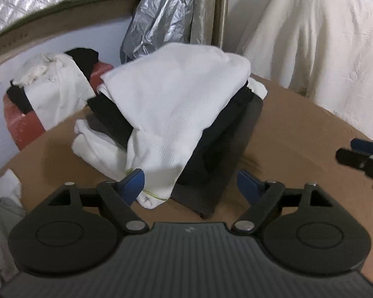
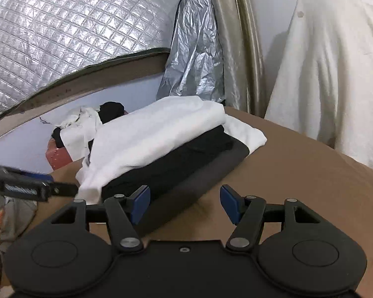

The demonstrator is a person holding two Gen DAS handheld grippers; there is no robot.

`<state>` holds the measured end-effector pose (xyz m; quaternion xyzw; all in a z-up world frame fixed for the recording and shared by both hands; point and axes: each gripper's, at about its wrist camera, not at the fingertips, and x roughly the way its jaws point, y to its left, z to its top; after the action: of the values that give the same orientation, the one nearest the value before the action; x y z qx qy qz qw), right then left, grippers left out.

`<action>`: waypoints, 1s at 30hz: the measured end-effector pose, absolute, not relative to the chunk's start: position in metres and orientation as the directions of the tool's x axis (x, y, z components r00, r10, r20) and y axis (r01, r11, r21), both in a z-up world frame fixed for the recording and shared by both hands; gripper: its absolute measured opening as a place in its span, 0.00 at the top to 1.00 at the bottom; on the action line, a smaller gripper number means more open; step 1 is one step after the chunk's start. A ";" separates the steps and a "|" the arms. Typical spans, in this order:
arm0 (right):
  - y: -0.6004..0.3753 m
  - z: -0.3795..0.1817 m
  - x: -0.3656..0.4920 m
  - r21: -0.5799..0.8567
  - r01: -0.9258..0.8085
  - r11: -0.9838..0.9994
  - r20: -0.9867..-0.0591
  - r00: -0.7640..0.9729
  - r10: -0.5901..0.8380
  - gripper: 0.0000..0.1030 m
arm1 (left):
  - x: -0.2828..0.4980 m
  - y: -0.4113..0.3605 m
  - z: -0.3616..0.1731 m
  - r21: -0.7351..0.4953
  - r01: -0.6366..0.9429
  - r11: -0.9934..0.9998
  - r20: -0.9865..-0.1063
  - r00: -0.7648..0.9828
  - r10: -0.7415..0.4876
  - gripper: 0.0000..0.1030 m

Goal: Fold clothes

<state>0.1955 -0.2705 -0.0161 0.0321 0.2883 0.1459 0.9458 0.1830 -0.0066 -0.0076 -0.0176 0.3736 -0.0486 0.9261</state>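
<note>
The pile of folded clothes (image 2: pixel 161 156) on the brown desk (image 2: pixel 298 173) could tip over, I think, because the white top piece (image 1: pixel 169 106) hangs loose down one side and a bump from a tool could drag it off. That hanging corner lies right by the left tool (image 1: pixel 190 182), touching or almost touching one blue finger (image 1: pixel 134 183). The left tool is wide open and holds nothing. The right tool (image 2: pixel 185 203) is wide open too, just in front of the dark bottom piece (image 2: pixel 199 178), holding nothing. More clothes sit in a red basket (image 1: pixel 20 124) behind the desk.
</note>
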 end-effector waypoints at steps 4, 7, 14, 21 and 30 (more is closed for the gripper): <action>-0.270 -0.014 0.176 0.141 -0.235 0.962 -0.534 0.800 0.274 0.34 | 0.162 -0.017 0.012 -0.037 0.085 0.996 -0.674 0.733 -0.087 0.14; -0.267 -0.015 0.159 0.115 -0.199 0.973 -0.537 0.812 0.230 0.28 | 0.140 -0.027 0.012 -0.029 0.121 0.992 -0.677 0.728 -0.109 0.08; -0.261 -0.026 0.121 0.120 -0.110 0.987 -0.590 0.791 0.160 0.22 | 0.100 -0.035 -0.007 -0.032 0.091 0.995 -0.714 0.694 -0.086 0.00; -0.251 -0.043 0.099 0.100 -0.074 0.992 -0.684 0.719 0.123 0.06 | 0.070 -0.049 -0.016 -0.009 0.080 0.997 -0.730 0.681 -0.061 0.00; -0.243 -0.040 0.062 0.058 -0.079 0.995 -0.684 0.723 0.097 0.05 | 0.045 -0.067 -0.017 0.056 0.063 0.996 -0.727 0.687 -0.003 0.00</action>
<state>0.0619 -0.2426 -0.0396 0.0122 0.3693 0.0473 0.9280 0.0448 -0.0669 -0.0166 0.0383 0.3955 -0.0179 0.9175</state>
